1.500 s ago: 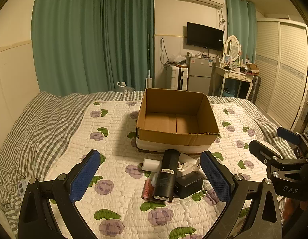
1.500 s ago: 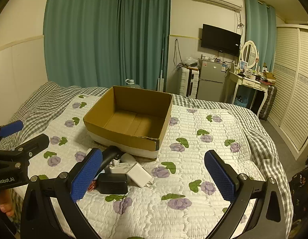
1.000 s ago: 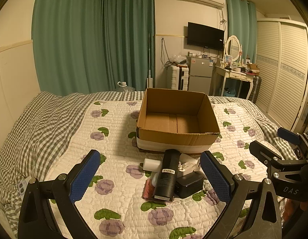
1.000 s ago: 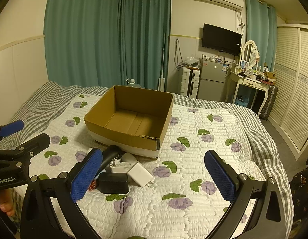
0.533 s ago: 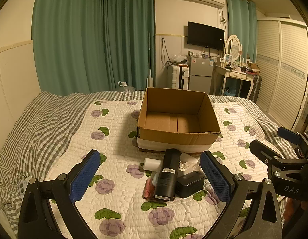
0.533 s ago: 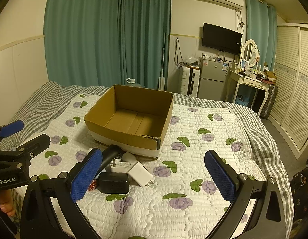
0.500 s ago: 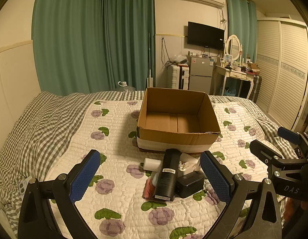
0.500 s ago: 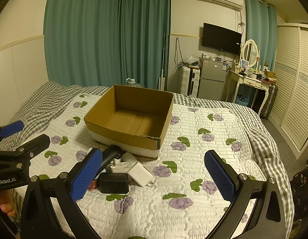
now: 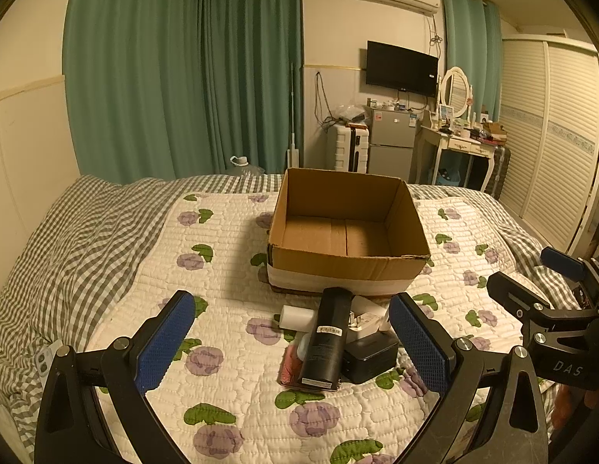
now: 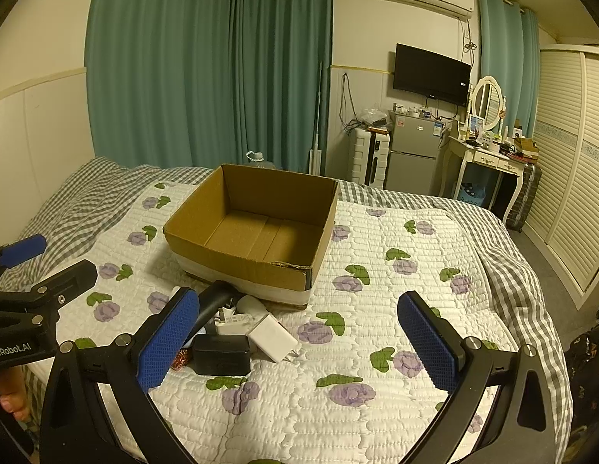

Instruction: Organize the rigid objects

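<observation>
The left gripper [image 9: 295,342] is spread wide and holds nothing; it hangs above the quilt [image 9: 230,263], with the pile of objects between its blue pads [image 9: 164,342]. The right gripper [image 10: 299,342] is also wide apart and holds nothing, a little to the right of the pile.

In the pile, a black cylinder [image 9: 326,342] lies on its side. Its long axis runs from the near side toward the cardboard box [image 9: 348,265], and its far end almost touches the box wall. Just beside it on the right sits a black adapter block [image 9: 371,357], and behind it a white charger [image 10: 272,334] with its prongs pointing to the near right. A small white cylinder [image 9: 295,317] lies left of the black one. The box stands open on the bed, just behind the pile.
</observation>
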`<control>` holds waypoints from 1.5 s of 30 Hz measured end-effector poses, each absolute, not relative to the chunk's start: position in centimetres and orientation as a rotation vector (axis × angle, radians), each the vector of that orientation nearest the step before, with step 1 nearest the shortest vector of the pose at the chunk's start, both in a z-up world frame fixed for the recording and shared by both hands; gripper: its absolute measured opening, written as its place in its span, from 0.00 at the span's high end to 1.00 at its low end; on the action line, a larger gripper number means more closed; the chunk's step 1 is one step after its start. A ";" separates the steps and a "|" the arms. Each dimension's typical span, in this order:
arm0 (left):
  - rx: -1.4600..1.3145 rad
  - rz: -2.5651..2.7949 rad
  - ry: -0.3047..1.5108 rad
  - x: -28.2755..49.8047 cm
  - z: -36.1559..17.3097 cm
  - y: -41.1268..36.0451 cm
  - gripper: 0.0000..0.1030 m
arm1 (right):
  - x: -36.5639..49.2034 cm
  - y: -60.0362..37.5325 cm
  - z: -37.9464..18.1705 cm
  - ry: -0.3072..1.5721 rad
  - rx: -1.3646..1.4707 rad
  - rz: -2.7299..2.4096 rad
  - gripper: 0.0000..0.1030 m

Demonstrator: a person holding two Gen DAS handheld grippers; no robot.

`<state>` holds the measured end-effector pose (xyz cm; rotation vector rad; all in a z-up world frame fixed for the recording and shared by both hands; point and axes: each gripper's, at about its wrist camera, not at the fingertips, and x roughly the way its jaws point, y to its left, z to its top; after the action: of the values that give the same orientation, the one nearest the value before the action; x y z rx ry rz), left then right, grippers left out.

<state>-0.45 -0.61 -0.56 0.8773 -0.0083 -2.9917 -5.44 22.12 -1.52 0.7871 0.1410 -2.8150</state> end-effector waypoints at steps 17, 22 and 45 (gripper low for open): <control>0.877 -3.003 -0.012 -0.3 -0.3 -0.3 0.00 | -5.3 22.3 -1.7 0.141 0.795 -2.808 0.00; 0.874 -3.013 -0.018 -0.2 -0.3 -0.1 0.01 | -5.4 22.2 -1.8 0.148 0.801 -2.795 0.00; 1.335 -2.887 -0.105 -9.6 -11.3 2.4 0.07 | -12.8 23.9 -8.1 0.207 1.034 -2.701 0.00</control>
<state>-9.57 2.40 -11.29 1.3348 -0.1046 -2.8868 -12.76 23.92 -8.08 1.0344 0.2069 -2.7014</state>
